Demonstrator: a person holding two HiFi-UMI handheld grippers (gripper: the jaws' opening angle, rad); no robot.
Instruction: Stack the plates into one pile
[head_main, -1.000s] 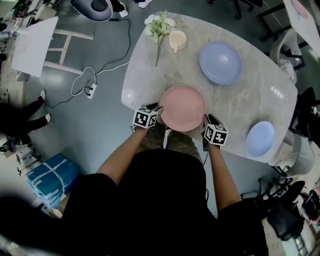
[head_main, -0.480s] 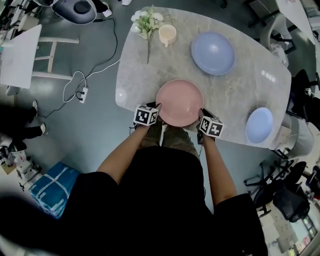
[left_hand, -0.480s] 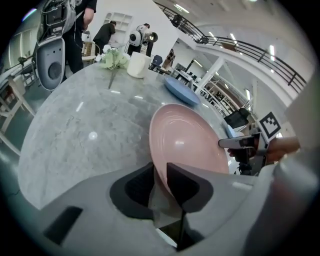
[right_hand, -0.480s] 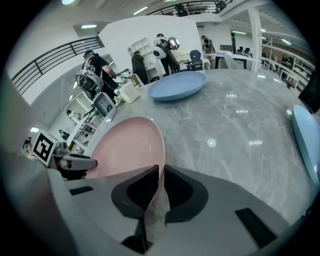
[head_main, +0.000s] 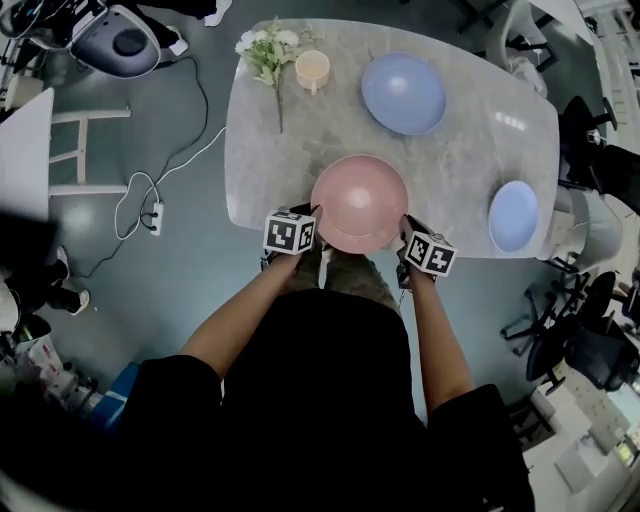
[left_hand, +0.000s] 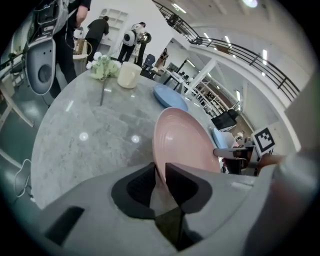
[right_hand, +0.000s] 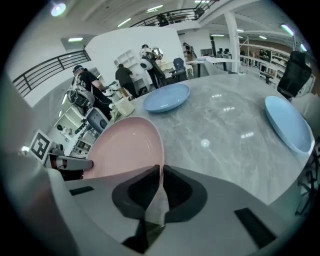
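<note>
Pink plate (head_main: 359, 203) is noted at the 6 o'clock edge of the table (head_main: 470, 140), with its near rim projecting past that edge. The rim is taken at the plate's 8 o'clock by the left gripper (head_main: 314, 218) and at its 4 o'clock by the right gripper (head_main: 405, 232). In both gripper views the jaws are seen closing, with the thin rim pinched between the pads. The large blue plate (head_main: 404, 93) is recorded at 1 o'clock from the pink one, well apart, with bare marble between them. The small blue plate (head_main: 513, 215) is found at 3 o'clock, close to the table's right edge. The cup (head_main: 312, 70) and flower sprig (head_main: 265, 45) are set at 11 o'clock, near the far-left corner
</note>
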